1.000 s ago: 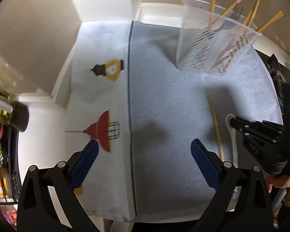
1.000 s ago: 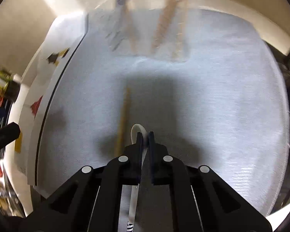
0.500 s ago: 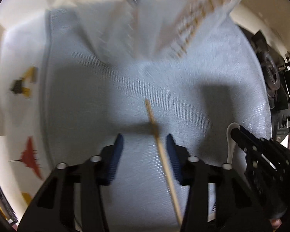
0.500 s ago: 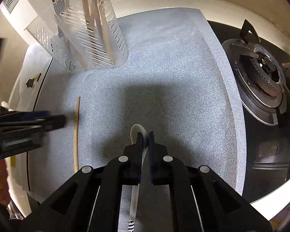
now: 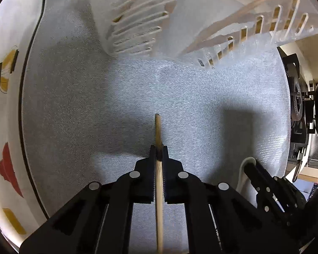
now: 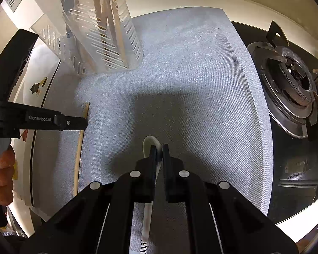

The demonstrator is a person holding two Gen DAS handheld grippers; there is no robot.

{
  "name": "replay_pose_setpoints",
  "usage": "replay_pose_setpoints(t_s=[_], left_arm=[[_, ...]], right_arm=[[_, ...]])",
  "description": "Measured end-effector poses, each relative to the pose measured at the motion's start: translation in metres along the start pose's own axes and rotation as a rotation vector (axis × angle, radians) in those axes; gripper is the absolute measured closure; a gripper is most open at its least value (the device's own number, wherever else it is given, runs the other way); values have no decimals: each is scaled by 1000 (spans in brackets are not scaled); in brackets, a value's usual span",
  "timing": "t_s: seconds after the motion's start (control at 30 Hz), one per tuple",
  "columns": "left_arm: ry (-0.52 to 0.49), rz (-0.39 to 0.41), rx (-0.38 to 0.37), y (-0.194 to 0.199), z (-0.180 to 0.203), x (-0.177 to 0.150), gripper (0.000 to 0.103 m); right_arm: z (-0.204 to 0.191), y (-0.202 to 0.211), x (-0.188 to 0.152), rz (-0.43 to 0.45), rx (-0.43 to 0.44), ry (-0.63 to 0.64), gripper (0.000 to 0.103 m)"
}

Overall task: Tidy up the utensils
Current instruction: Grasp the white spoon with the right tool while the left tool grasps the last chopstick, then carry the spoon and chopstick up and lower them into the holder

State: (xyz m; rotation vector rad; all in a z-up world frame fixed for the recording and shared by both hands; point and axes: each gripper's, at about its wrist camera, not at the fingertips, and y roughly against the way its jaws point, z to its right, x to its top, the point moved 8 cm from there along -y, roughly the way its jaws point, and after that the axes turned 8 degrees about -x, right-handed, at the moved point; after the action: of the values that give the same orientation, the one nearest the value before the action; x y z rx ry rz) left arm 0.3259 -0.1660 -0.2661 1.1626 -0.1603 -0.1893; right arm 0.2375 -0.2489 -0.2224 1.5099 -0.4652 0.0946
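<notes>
My left gripper [image 5: 158, 150] is shut on a wooden chopstick [image 5: 158, 131] that lies along the grey mat [image 5: 95, 97]; the stick's tip pokes out ahead of the jaws. My right gripper [image 6: 159, 149] is shut on a white spoon [image 6: 151, 144], whose bowl shows just past the jaws. The clear slotted utensil holder [image 6: 101, 36] stands at the far left of the mat with several chopsticks and a utensil in it; it also shows in the left wrist view [image 5: 180, 21]. In the right wrist view the left gripper [image 6: 74, 122] comes in from the left over the chopstick [image 6: 79, 148].
A gas stove burner [image 6: 292, 84] lies right of the mat. A white cloth with printed lanterns [image 5: 4, 74] lies left of the mat. The right gripper [image 5: 260, 182] is low at the right in the left wrist view. The counter's front edge runs close below both grippers.
My left gripper moved right over the chopstick and shut on it. My right gripper stayed shut on the spoon and swung its view right, toward the stove.
</notes>
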Motion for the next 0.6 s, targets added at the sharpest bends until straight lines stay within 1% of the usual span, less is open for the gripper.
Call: replay_pose_setpoints(t_s=[0.1, 0.17, 0.23, 0.3, 0.37, 0.4, 0.5, 0.6], left_arm=[[10, 37, -48, 16, 0, -4, 98], [-5, 70, -67, 31, 2, -7, 98], [-35, 123, -96, 56, 7, -12, 98], [-63, 170, -109, 76, 8, -11, 98], [-104, 236, -128, 105, 10, -19, 98], [-117, 255, -133, 113, 10, -15, 98], [-159, 338, -135, 141, 16, -22, 98], [-180, 400, -123, 165, 15, -28, 98]], right_arm=[[-3, 7, 4, 16, 11, 7, 97], [-4, 14, 6, 31, 19, 7, 97], [-5, 24, 9, 53, 31, 6, 97], [-6, 35, 14, 80, 42, 4, 97], [-8, 51, 19, 126, 53, 12, 97], [-9, 59, 21, 149, 53, 17, 97], [-11, 78, 26, 198, 58, 29, 98], [-12, 95, 30, 236, 63, 35, 98]])
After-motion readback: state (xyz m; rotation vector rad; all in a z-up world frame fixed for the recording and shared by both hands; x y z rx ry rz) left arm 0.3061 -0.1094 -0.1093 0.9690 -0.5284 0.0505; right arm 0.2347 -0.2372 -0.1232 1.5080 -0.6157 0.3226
